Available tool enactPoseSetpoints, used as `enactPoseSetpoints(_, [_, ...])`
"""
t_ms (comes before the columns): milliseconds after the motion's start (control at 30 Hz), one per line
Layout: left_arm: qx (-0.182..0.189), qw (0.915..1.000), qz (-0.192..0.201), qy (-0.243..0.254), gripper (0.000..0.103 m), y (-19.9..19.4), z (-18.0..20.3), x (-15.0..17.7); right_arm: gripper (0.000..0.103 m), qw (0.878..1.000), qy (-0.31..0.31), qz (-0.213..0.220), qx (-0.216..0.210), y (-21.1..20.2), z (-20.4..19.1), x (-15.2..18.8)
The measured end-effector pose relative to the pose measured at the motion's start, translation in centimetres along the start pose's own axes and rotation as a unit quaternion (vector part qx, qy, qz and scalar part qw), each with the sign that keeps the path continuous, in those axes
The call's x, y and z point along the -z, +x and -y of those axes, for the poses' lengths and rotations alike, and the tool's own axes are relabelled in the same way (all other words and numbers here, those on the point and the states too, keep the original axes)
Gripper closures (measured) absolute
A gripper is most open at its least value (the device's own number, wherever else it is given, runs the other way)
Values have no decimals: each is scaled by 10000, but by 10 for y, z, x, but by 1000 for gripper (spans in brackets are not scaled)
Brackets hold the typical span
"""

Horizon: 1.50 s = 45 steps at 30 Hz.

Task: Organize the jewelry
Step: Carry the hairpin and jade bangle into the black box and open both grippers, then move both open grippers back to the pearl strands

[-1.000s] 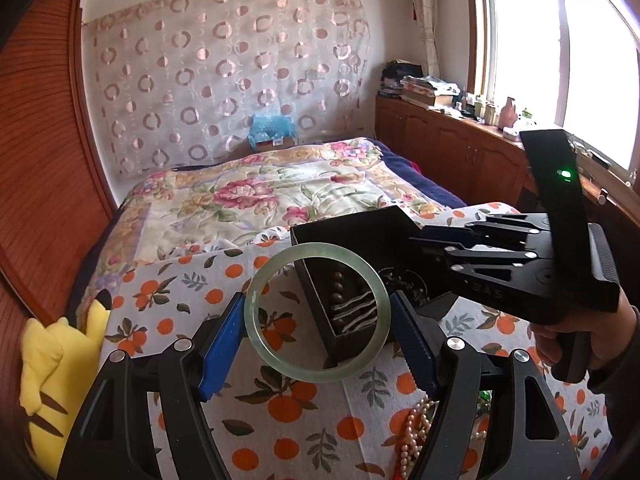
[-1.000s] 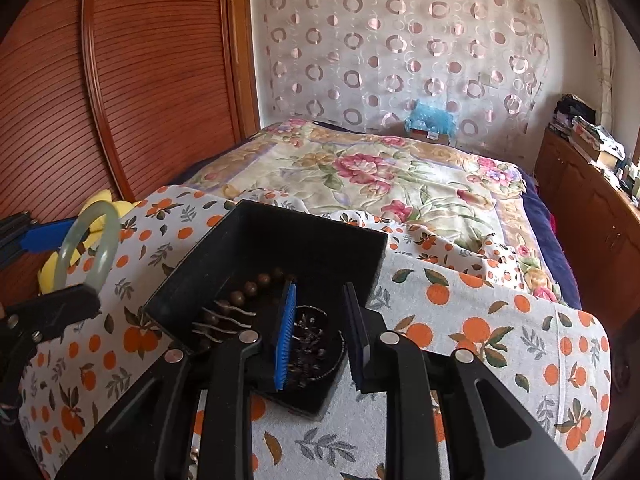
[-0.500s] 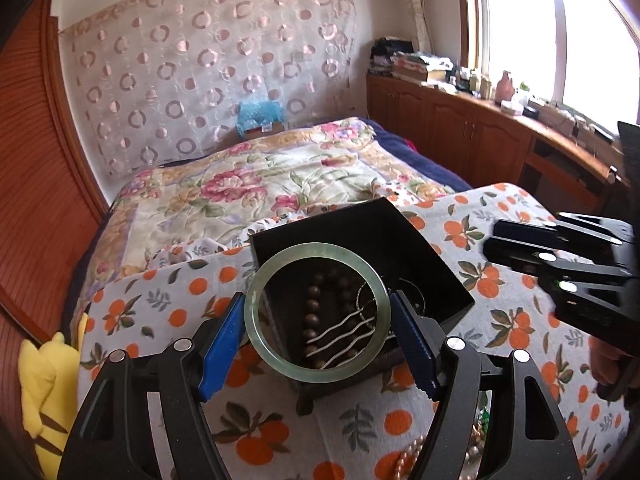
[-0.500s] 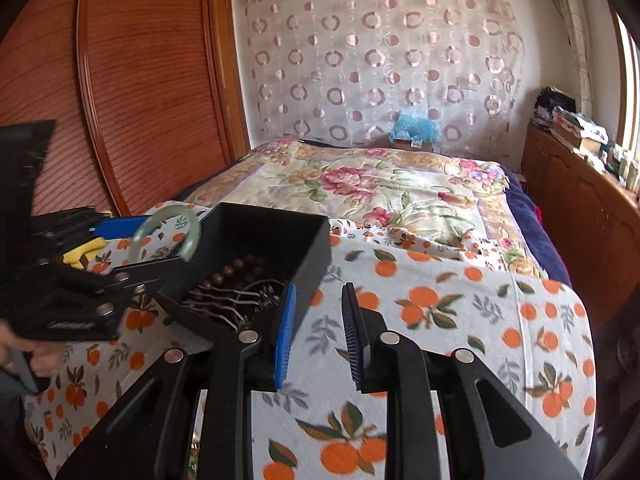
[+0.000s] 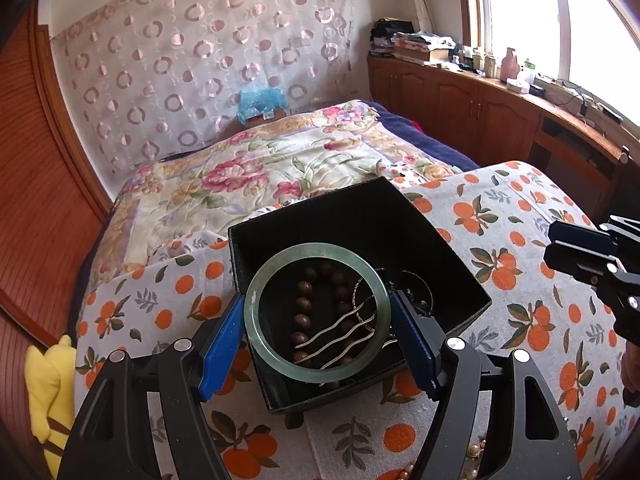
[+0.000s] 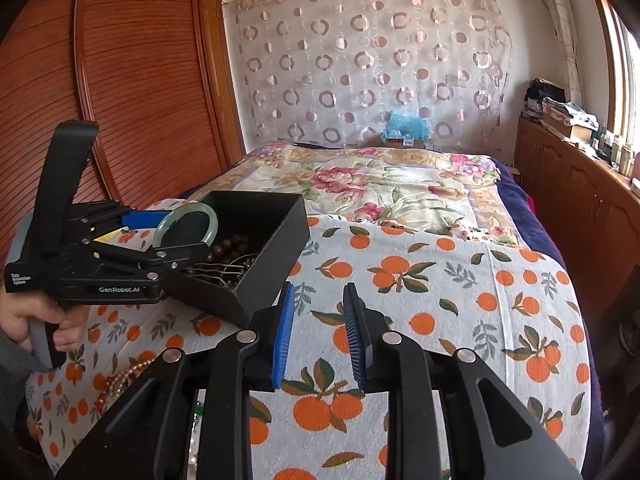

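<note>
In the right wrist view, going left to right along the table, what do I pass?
Left gripper holding the green jade bangle → black jewelry box → right gripper.

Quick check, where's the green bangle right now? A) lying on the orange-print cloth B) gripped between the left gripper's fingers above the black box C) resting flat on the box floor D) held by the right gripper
B: the green bangle is pinched between the left gripper fingers over the open black box; the right gripper is empty.
</note>
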<state>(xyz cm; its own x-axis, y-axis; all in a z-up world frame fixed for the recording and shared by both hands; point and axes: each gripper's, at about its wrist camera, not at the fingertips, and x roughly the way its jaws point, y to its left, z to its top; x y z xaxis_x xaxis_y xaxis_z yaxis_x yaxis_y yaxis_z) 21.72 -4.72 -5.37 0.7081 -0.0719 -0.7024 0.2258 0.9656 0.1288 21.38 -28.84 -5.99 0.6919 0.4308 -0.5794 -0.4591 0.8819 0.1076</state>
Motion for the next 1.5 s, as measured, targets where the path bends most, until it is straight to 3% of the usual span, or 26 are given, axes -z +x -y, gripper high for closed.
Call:
enactPoseSetpoints(700, [141, 9997, 206, -74, 32, -25, 0, 15, 75, 9998, -159, 49, -121, -31, -32, 19])
enactPoseSetpoints(1167, [480, 9978, 296, -341, 28, -80, -2, 91, 75, 9995, -207, -223, -115, -70, -48, 80])
enactPoseSetpoints(1300, [551, 9976, 176, -378, 27, -87, 1, 112, 62, 9992, -149, -344, -132, -74, -53, 98])
enactPoseSetpoints(1500, [636, 9969, 10, -455, 27, -93, 1, 135, 61, 9984, -219, -501, -124, -78, -61, 109])
